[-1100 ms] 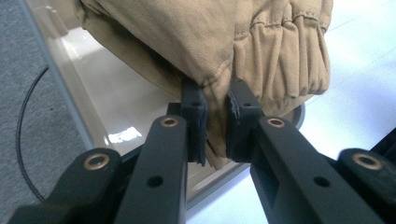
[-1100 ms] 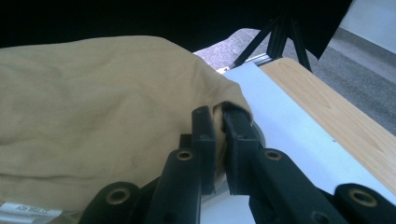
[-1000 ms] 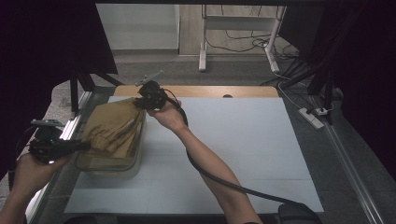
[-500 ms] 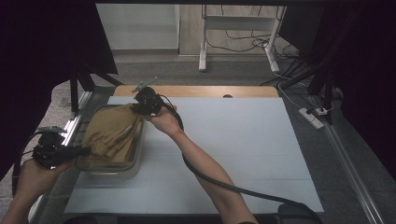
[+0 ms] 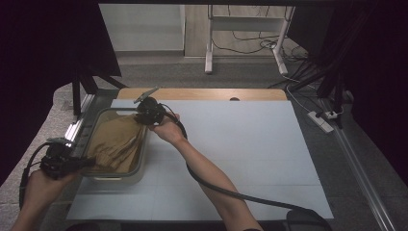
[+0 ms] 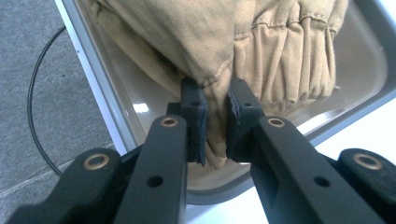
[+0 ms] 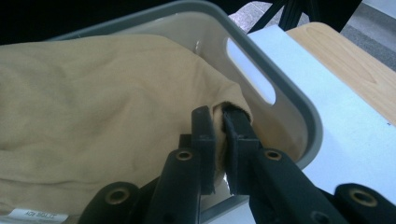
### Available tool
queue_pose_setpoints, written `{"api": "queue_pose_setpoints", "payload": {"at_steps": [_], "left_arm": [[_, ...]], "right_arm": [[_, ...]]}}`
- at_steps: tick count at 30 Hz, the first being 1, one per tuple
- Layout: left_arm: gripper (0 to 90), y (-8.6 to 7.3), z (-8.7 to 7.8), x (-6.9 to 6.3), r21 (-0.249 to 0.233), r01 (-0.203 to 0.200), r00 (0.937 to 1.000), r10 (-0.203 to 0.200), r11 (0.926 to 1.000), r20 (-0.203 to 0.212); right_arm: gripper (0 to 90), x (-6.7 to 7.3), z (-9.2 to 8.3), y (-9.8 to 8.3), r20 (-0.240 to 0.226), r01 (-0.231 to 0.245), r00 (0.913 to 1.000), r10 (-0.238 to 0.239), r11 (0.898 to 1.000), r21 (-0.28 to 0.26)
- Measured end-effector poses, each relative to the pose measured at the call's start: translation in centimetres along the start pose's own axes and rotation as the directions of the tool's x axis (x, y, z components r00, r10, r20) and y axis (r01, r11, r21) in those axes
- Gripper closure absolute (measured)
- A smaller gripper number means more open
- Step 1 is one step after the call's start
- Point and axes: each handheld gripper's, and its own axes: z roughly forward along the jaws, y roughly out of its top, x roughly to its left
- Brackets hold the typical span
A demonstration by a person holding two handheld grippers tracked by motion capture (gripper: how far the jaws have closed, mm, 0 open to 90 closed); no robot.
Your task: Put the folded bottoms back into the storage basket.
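The tan, gathered cotton garment (image 5: 115, 144) lies inside the grey rectangular plastic tub (image 5: 126, 175) at the left of the white-topped counter (image 5: 250, 144). The left tool (image 6: 215, 119) is clenched on its near edge, the right tool (image 7: 219, 135) on its far corner by the tub's handle slot.
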Motion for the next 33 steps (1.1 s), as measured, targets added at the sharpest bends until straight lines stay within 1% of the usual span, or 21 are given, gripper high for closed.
{"api": "queue_pose_setpoints", "payload": {"at_steps": [3, 7, 14, 16, 17, 20, 22, 23, 24, 26, 28, 29, 33], "left_arm": [[78.9, -0.2, 0.3, 0.1, 0.009, 0.002, 1.0, -0.002, 1.0, -0.004], [78.8, -0.3, 0.8, 0.2, 0.021, 0.003, 0.9999, -0.003, 0.9998, -0.014], [78.6, 0.1, 1.5, 0.2, 0.046, 0.002, 0.9992, 0.0, 0.9989, -0.039], [78.2, 0.3, 1.7, 0.2, 0.052, -0.002, 0.999, 0.004, 0.9986, -0.044], [77.7, 0.4, 1.7, 0.1, 0.053, -0.003, 0.9989, 0.006, 0.9986, -0.047], [72.2, 0.5, 1.7, 0.1, 0.046, -0.013, 0.9985, 0.016, 0.9989, -0.053], [68.5, 0.5, 1.7, 0.0, 0.033, -0.034, 0.9968, 0.036, 0.9989, -0.072], [65.4, 0.4, 1.6, 0.0, 0.022, -0.04, 0.9963, 0.041, 0.999, -0.076], [62.7, 0.4, 1.5, 0.0, 0.014, -0.042, 0.9963, 0.043, 0.999, -0.075], [61.7, 0.4, 1.3, 0.0, 0.004, -0.043, 0.9961, 0.043, 0.9991, -0.077], [57.1, 0.4, 1.2, 0.0, -0.01, -0.043, 0.9964, 0.042, 0.999, -0.074], [54.5, 0.4, 1.1, 0.0, -0.018, -0.036, 0.9971, 0.035, 0.9992, -0.068], [44.9, 0.3, 0.8, -0.1, -0.055, -0.018, 0.9992, 0.016, 0.9983, -0.037]], "right_arm": [[83.9, 0.1, 0.4, -0.2, 0.003, 0.009, 1.0, -0.009, 1.0, 0.016], [83.8, 0.1, 0.9, -0.5, 0.005, 0.009, 0.9999, -0.009, 0.999, 0.031], [83.3, 0.1, 1.7, -1.0, 0.021, 0.005, 0.9998, -0.006, 0.999, 0.051], [81.9, 0.0, 1.8, -1.1, 0.031, 0.014, 0.9994, -0.016, 0.998, 0.057], [80.3, 0.0, 1.9, -1.1, 0.033, 0.011, 0.9994, -0.013, 0.998, 0.06], [70.5, 0.1, 1.8, -1.0, 0.033, 0.009, 0.9994, -0.011, 0.998, 0.056], [65.4, 0.0, 1.8, -0.9, 0.03, 0.009, 0.9995, -0.011, 0.998, 0.062], [61.9, 0.0, 1.8, -0.9, 0.036, 0.012, 0.9992, -0.015, 0.998, 0.06], [60.8, 0.0, 1.7, -0.8, 0.041, 0.01, 0.9991, -0.012, 0.998, 0.055], [58.2, 0.0, 1.6, -0.7, 0.038, -0.002, 0.9993, 0.0, 0.999, 0.053], [56.9, -0.1, 1.4, -0.5, 0.046, 0.008, 0.9989, -0.011, 0.999, 0.05], [56.0, -0.1, 1.3, -0.5, 0.043, 0.004, 0.999, -0.007, 0.999, 0.049], [47.7, 0.0, 1.0, -0.4, 0.038, 0.011, 0.9992, -0.013, 0.999, 0.04]]}}
